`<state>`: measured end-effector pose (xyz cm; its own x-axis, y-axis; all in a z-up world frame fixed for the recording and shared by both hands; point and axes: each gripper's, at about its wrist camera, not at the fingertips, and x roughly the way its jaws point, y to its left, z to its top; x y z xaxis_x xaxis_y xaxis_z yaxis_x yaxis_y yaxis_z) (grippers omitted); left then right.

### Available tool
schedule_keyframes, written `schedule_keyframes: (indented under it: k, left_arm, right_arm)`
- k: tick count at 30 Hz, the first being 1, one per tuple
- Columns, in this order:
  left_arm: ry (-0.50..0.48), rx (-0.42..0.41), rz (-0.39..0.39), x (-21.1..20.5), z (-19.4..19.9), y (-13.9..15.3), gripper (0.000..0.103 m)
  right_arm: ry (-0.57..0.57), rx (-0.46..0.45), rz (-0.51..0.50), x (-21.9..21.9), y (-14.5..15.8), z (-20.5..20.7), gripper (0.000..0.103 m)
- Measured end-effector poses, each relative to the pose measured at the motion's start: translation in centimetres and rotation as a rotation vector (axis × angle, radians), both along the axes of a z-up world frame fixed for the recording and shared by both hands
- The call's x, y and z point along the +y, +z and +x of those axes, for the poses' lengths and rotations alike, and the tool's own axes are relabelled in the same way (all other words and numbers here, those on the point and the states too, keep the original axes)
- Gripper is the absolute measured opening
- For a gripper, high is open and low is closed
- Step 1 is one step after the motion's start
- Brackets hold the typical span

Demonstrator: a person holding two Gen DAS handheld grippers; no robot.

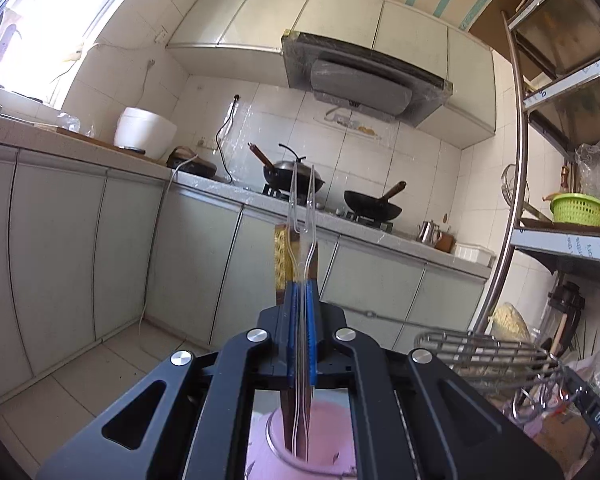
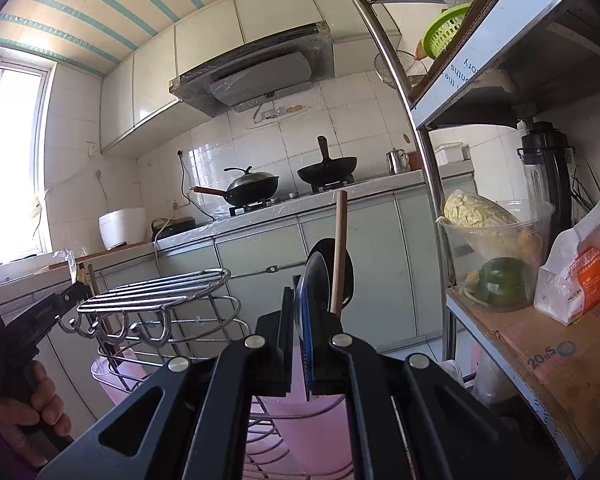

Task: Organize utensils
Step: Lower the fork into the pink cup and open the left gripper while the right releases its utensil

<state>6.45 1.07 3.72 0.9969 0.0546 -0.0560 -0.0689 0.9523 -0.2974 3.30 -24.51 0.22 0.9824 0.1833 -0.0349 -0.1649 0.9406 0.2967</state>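
the left gripper (image 1: 300, 264) is squeezed tight on a clear plastic fork (image 1: 303, 200), whose prongs poke out toward 12 o'clock, its handle down in a pink cup (image 1: 324, 440) at 6 o'clock. the right gripper (image 2: 305, 300) is pinching a black spoon (image 2: 332, 268) with a wooden handle, sticking up at 12 o'clock over the wire rack (image 2: 156, 292).

daylight from window (image 1: 40, 20) (blown out) | sharp | fisheye-bent edges
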Motion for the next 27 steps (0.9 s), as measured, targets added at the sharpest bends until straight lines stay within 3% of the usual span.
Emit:
schedule_keyframes:
  k: [13, 18, 20, 22, 23, 27]
  left_arm:
    - [-0.073, 0.179, -0.090, 1.6, -0.8, -2.7, 0.005]
    - [-0.107, 0.242, -0.105, 1.9, 0.1, -3.1, 0.005]
    - [-0.114, 0.261, -0.115, 2.2, 0.2, -3.1, 0.009]
    - [-0.120, 0.283, -0.129, 2.5, 0.1, -3.1, 0.025]
    - [-0.125, 0.286, -0.140, 2.7, 0.0, -3.1, 0.027]
    - [-0.126, 0.295, -0.158, 3.0, -0.5, -2.8, 0.035]
  right_arm:
    - [0.040, 0.113, 0.019, -0.3, -1.0, 0.0, 0.004]
    - [0.050, 0.152, 0.038, -0.6, -1.2, 0.1, 0.009]
    - [0.050, 0.167, 0.035, -0.6, -1.3, 0.1, 0.017]
    - [0.058, 0.169, 0.042, -0.7, -1.4, -0.2, 0.029]
    - [0.062, 0.167, 0.045, -0.7, -1.4, -0.4, 0.032]
    - [0.069, 0.177, 0.031, -0.5, -1.5, -1.2, 0.032]
